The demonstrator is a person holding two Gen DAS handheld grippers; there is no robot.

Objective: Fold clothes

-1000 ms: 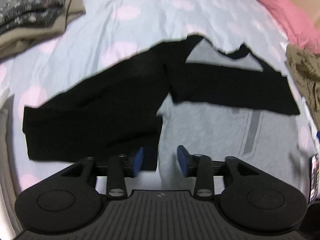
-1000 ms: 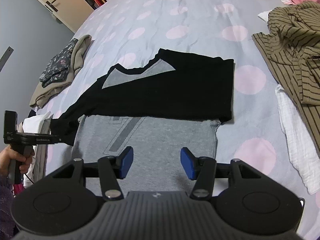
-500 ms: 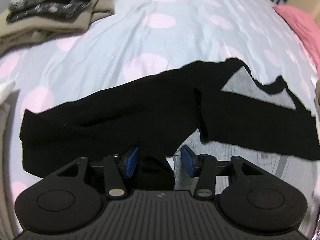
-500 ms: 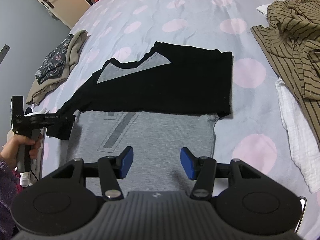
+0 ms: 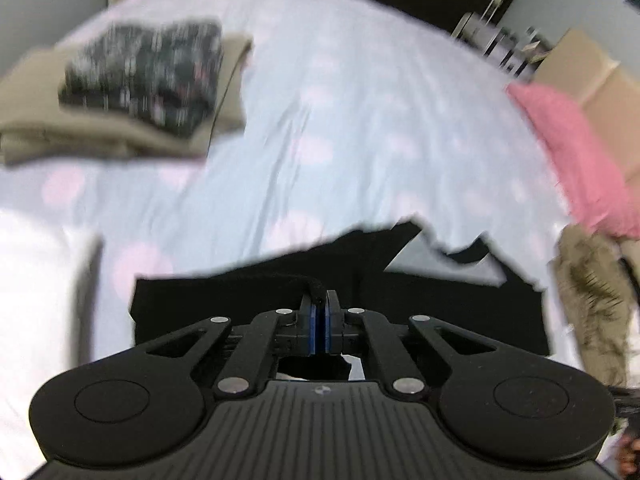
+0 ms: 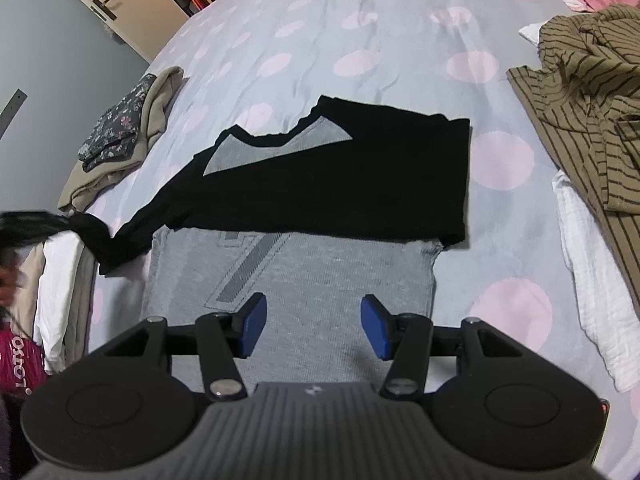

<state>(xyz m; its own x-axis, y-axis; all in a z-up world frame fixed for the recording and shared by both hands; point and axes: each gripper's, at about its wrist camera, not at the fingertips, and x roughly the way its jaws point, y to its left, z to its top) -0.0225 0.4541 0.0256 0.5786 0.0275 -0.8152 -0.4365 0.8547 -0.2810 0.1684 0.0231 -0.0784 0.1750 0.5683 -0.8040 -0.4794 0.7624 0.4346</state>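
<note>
Left gripper (image 5: 319,322) is clamped now, its blue pads pressed together on the cuff of the black sleeve (image 5: 256,292), and that's the big change: a second ago those pads stood apart over the cloth, half a second ago they were straddling the sleeve end, and now the pinch is made. The left wrist view is smeared with motion and has tilted up, so the folded floral-and-beige pile (image 5: 132,92) sits high in the picture where earlier it was tucked in the corner; the gripper looks to be lifting with the sleeve in tow.

Right gripper (image 6: 314,330) hangs wide apart, holding nothing, over the grey body of the shirt (image 6: 320,280), much as it did in the earlier right wrist views.

The shirt lies flat on the spotted bed (image 6: 360,40), one black sleeve (image 6: 360,184) already laid across the chest, the other stretched out toward the left bed edge with its end raised in the blurred left gripper.

My read: with that cuff secured, the second sleeve can be carried across the body, so the fold is midway. The striped brown garment (image 6: 592,100) and a white cloth (image 6: 592,280) wait to the right.
</note>
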